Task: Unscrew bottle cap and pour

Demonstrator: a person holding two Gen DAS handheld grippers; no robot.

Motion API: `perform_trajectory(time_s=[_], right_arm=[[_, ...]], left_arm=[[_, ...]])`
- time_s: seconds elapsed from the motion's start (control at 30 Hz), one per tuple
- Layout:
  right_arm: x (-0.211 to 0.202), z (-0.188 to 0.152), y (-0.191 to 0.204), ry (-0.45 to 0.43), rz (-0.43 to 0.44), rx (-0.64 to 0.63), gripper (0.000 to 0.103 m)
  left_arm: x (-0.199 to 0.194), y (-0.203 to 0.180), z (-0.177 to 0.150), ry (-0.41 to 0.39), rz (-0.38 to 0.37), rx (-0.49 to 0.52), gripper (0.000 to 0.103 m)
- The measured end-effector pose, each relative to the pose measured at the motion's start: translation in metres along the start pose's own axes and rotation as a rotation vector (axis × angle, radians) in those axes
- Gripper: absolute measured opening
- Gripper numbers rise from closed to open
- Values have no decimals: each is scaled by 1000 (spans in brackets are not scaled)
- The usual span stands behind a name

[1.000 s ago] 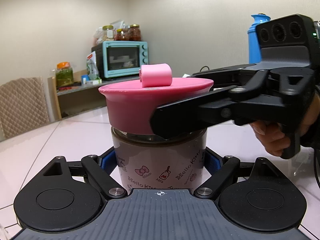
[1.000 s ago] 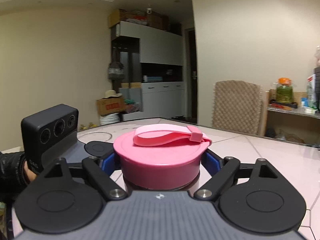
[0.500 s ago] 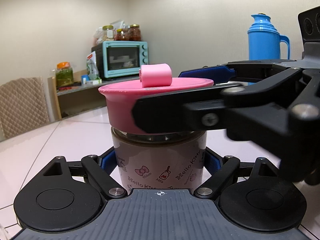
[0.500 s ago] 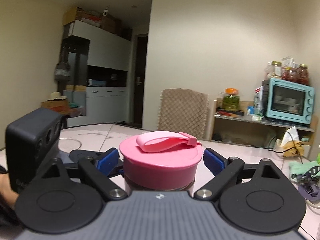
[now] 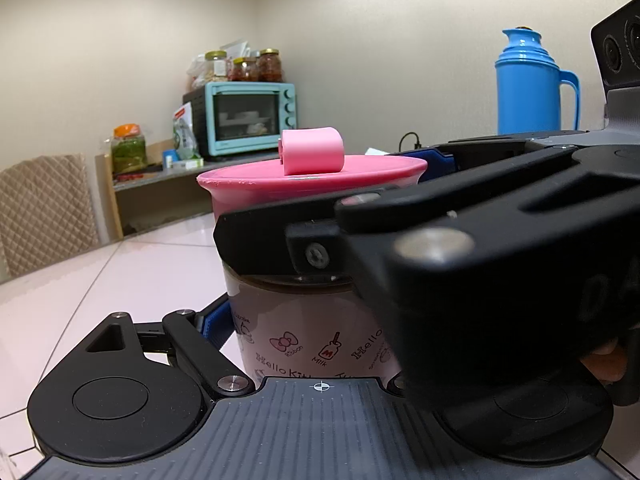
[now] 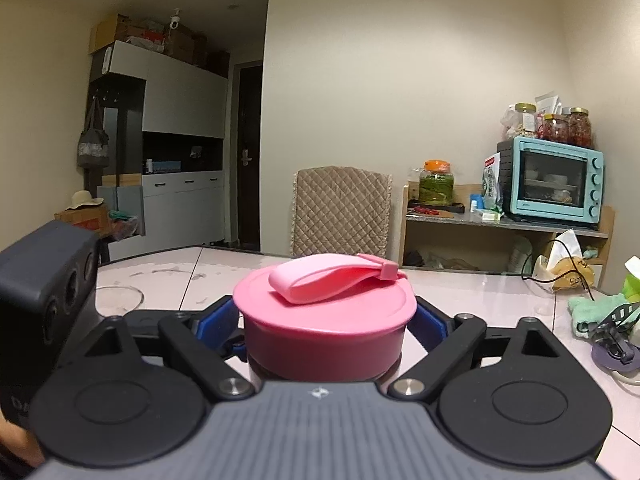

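Steadying the Hello Kitty jar (image 5: 312,332) between clamped fingers, the left gripper (image 5: 320,320) braced it so the right gripper (image 6: 326,328), closed around the pink screw cap (image 6: 324,320), could twist.

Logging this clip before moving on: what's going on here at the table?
A person works two handheld grippers on a Hello Kitty printed bottle standing on the pale tiled table. The left gripper clamps the bottle's body, while the right gripper closes around its wide pink screw cap. The cap is on the bottle, so nothing has been poured yet.
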State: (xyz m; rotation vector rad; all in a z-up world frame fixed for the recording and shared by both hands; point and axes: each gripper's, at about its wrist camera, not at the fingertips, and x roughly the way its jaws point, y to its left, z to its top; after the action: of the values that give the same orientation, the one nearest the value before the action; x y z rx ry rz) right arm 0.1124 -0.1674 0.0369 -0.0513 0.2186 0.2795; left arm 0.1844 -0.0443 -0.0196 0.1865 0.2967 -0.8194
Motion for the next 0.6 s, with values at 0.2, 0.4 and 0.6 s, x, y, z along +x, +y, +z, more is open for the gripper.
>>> perform_trajectory(time_s=[0.2,0.4,0.6], right_arm=[[-1,-2,-1,-1,4,-4,86],[1,-5,-8,-7,50,-27,85],[0,-5,-21,-15,145,-46,85]], left_arm=[[1,0,0,0,0,0,90],[2,-1,0,0,0,-1,90],[-1,-3,0,0,0,-2,90]])
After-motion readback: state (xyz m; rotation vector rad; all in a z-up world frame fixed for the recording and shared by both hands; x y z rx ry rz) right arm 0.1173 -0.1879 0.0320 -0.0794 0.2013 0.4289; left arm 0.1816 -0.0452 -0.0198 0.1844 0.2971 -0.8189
